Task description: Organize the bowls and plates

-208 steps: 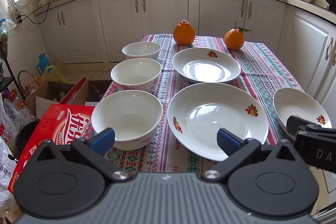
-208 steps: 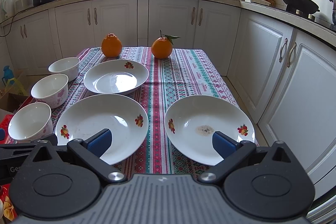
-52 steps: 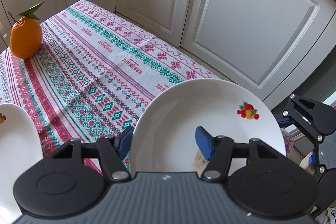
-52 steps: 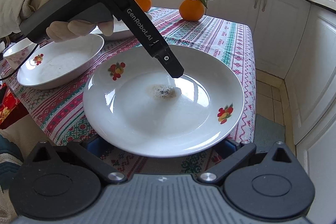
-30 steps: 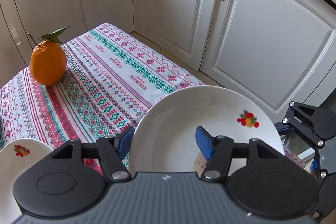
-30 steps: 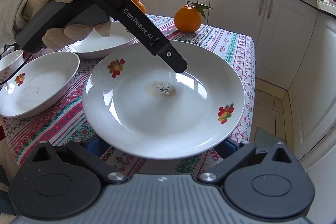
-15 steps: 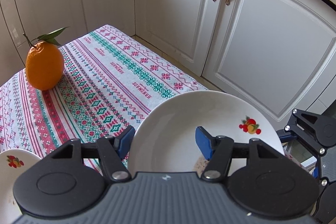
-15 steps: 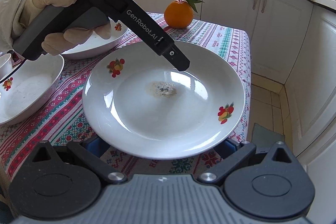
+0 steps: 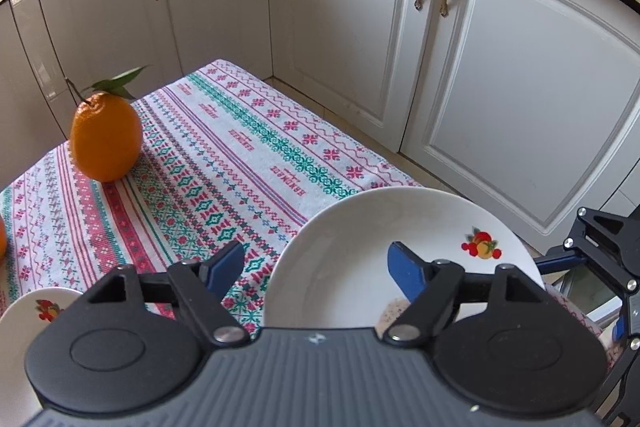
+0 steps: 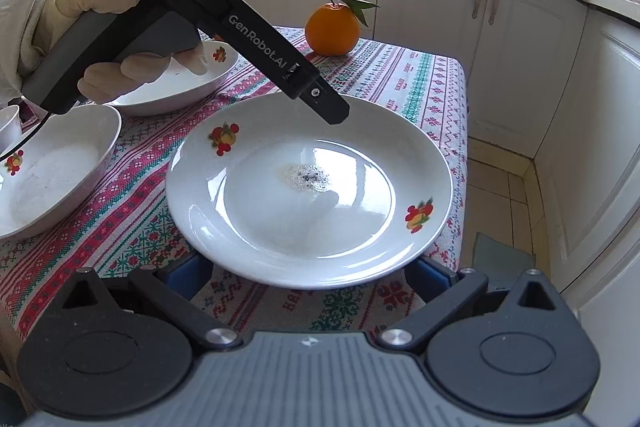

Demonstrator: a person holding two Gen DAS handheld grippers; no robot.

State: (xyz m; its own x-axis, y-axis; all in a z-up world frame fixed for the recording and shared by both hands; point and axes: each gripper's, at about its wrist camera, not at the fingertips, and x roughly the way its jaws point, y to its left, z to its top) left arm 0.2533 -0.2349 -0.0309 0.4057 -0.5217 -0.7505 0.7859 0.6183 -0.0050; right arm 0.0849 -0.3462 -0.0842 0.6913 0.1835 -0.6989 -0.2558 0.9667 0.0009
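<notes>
Surface [image 10: 420, 83] draped in patterned cloth [image 10: 132, 195]; carried three white plates [image 10: 308, 195], leafed orange [image 10: 332, 29] at far edge, bowl [image 10: 8, 125] at left.

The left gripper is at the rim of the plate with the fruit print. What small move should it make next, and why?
Probably draw the left gripper back off the plate. Its jaws are opening, the rim lies between them and neither pad presses it, so the plate seems released. The right gripper has its fingers wide apart under the near rim.
</notes>
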